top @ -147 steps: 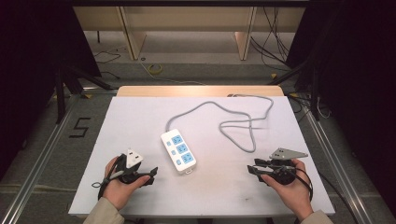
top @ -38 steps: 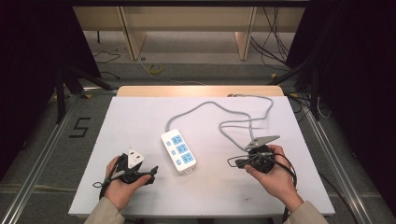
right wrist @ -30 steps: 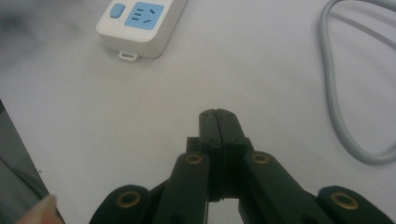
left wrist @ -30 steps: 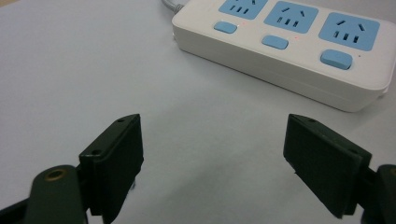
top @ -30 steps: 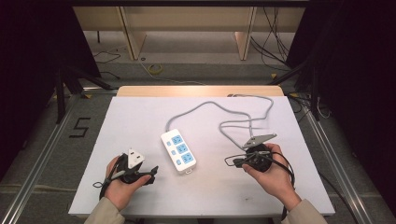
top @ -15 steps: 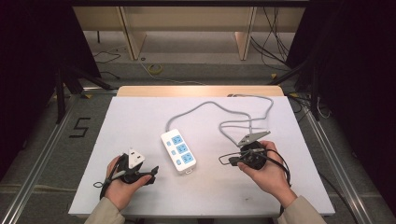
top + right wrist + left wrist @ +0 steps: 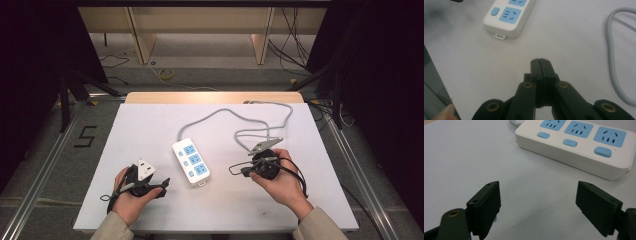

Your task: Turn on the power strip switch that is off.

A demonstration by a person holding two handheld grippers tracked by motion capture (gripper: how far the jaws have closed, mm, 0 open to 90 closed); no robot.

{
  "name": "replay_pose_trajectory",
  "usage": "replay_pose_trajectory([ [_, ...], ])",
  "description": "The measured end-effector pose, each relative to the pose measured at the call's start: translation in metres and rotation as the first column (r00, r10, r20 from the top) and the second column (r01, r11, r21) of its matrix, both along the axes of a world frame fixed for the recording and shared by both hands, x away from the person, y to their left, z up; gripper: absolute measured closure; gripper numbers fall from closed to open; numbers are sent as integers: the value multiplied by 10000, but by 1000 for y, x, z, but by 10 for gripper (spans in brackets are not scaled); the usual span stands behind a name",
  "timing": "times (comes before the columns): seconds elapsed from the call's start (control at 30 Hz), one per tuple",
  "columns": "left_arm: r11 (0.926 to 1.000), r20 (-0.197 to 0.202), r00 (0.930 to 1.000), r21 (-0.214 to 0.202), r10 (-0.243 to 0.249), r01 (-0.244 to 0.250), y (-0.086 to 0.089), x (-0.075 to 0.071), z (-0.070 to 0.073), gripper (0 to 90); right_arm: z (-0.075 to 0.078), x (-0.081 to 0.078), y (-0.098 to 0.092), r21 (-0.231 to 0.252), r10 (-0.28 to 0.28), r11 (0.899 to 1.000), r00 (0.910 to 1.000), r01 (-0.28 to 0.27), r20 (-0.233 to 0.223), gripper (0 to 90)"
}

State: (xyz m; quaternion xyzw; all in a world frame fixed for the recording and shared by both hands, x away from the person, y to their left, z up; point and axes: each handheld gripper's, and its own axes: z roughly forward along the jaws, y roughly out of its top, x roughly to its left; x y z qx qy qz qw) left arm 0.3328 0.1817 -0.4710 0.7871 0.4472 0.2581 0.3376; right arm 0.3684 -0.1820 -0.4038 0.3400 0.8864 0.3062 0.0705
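Note:
A white power strip [image 7: 191,161] with blue sockets and blue switches lies at the middle of the white table [image 7: 150,125]; its grey cable [image 7: 235,115] loops off toward the far right. My left gripper [image 7: 162,185] rests near the front left edge, a short way left of the strip. In the left gripper view its jaws stand wide apart, so the left gripper [image 7: 537,206] is open, with the power strip [image 7: 576,143] just beyond. My right gripper [image 7: 234,170] hovers right of the strip. In the right gripper view the right gripper [image 7: 541,62] is shut on nothing, pointing toward the power strip's [image 7: 507,15] near end.
The grey cable [image 7: 614,55] curves along the right side of the right gripper view. A wooden strip [image 7: 215,97] edges the far side of the table. Beyond it are floor cables and wooden legs; metal rails run along both sides.
My right gripper has moved left and a little farther from the front edge, closing in on the power strip. The left gripper has stayed put.

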Motion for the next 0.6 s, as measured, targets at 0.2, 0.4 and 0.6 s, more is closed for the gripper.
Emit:
replay_pose_trajectory([
  [0.2,10000,2,10000,15,-4,4,0,0,0,199,1,2,4,-45,49,10000,10000,-49,-75,900],
  [0.4,10000,5,10000,40,-23,23,0,0,0,199,2,4,8,-134,168,9998,9998,-170,-126,900],
  [0.6,10000,5,10000,44,-23,23,0,0,0,199,3,6,13,-200,270,9994,9995,-273,-133,900],
])
